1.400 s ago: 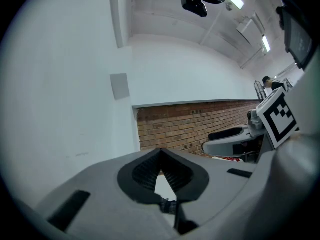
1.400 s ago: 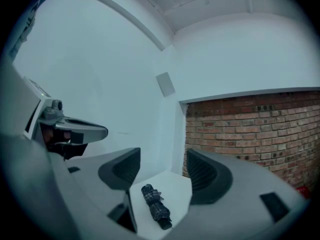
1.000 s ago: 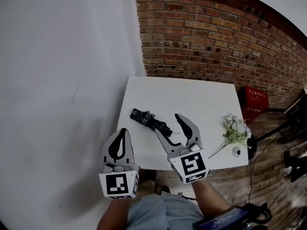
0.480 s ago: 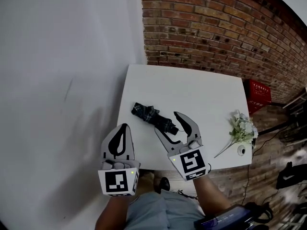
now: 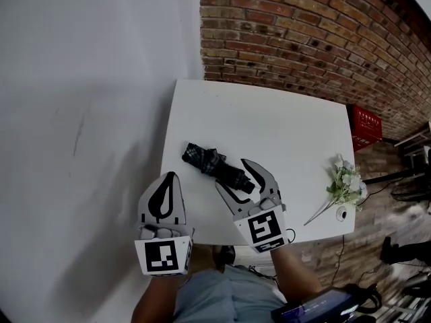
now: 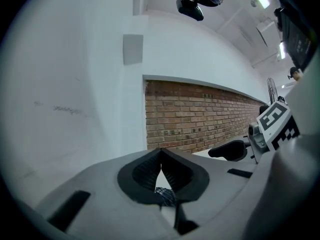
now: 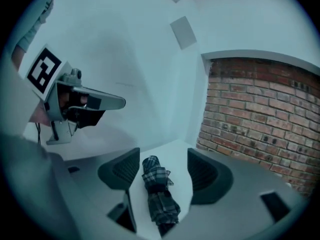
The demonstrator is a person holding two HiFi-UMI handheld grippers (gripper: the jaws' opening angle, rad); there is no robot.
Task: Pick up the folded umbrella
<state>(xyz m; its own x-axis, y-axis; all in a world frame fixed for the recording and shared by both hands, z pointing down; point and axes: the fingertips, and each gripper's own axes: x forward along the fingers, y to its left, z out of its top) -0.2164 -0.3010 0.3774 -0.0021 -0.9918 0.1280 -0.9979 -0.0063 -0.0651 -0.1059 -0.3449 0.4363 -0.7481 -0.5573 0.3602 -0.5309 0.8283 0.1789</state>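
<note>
fingers of right gripper spread apart, straddling the folded umbrella without touching (plaid, lying flat); fingers of left gripper pressed together, empty, at 7 o'clock; white tabletop beneath, flowers at 3 o'clock.

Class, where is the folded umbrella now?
Head view: folded umbrella lies on the white table's near-left part, one end between the right gripper's open jaws.

Right tool lower, now astride umbrella.
</note>
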